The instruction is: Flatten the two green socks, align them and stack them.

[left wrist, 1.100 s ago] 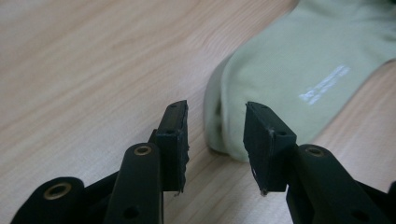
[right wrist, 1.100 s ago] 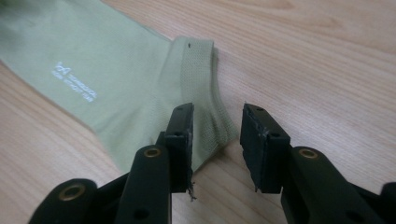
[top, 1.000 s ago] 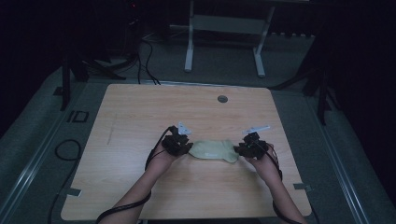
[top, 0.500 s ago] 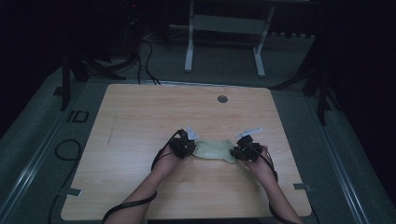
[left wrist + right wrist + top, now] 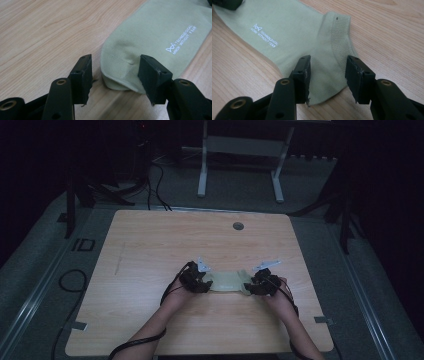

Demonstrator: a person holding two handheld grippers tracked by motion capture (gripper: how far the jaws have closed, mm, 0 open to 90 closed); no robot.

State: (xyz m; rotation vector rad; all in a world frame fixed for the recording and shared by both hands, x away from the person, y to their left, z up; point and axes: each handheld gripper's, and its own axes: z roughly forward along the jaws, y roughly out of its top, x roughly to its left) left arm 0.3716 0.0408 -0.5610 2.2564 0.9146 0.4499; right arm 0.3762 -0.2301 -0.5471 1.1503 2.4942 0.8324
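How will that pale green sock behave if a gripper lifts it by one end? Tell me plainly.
The sock is thin knit cloth lying flat on the table, so it would probably droop limp from the lifted end. Its toe end dimples where it meets one pad of the left gripper, suggesting it yields easily. It looks light, and the ribbed cuff likely grips well.

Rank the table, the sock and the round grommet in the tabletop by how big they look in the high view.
1. table
2. sock
3. grommet, farther from the camera but plainly smallest
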